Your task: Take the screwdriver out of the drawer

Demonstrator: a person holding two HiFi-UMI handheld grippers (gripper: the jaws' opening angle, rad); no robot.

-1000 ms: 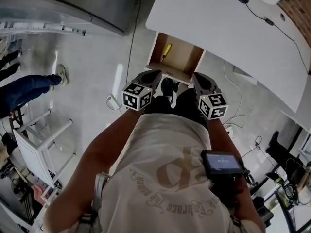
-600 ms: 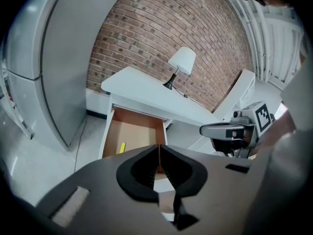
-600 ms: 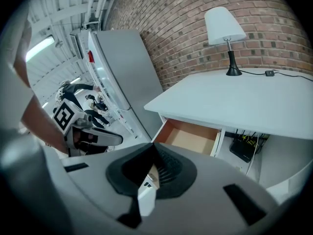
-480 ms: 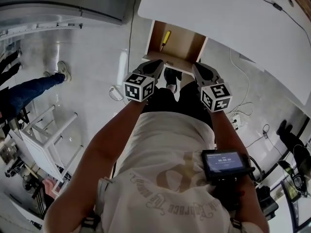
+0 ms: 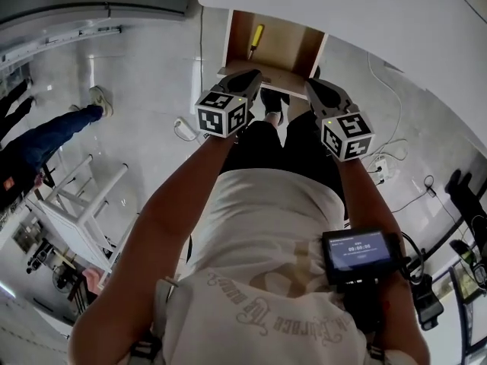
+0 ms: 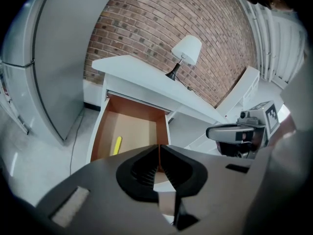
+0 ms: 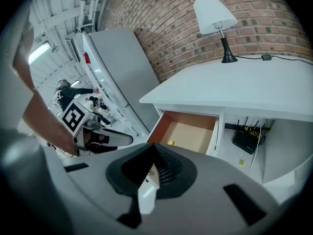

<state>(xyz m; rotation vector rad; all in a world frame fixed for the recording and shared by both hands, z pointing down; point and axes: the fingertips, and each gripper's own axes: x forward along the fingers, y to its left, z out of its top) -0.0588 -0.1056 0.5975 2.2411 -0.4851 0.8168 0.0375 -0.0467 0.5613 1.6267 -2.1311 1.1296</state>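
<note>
**L gripper [image 5: 253, 74] & R gripper [image 5: 311, 86] clenched, empty; screwdriver [image 5: 256, 40] in drawer [image 5: 230, 36]**

Both grippers are held out side by side in front of the person, angled down twd the open drawer under the white desk [image 5: 358, 10]. Each has its jaws pressed together w/ nothing between them. The screwdriver, w/ yellow handle, lies on the drawer floor near the left wall in the head view, well apart from both grippers. In the left gripper view it shows just above the closed jaw tips. A lamp [image 6: 188, 52] stands on the desk top, brick wall [image 6: 146, 23] behind it.

The screwdriver [image 5: 256, 40] lies at the left inside the drawer [image 5: 288, 48] under the desk [image 5: 380, 21].
</note>
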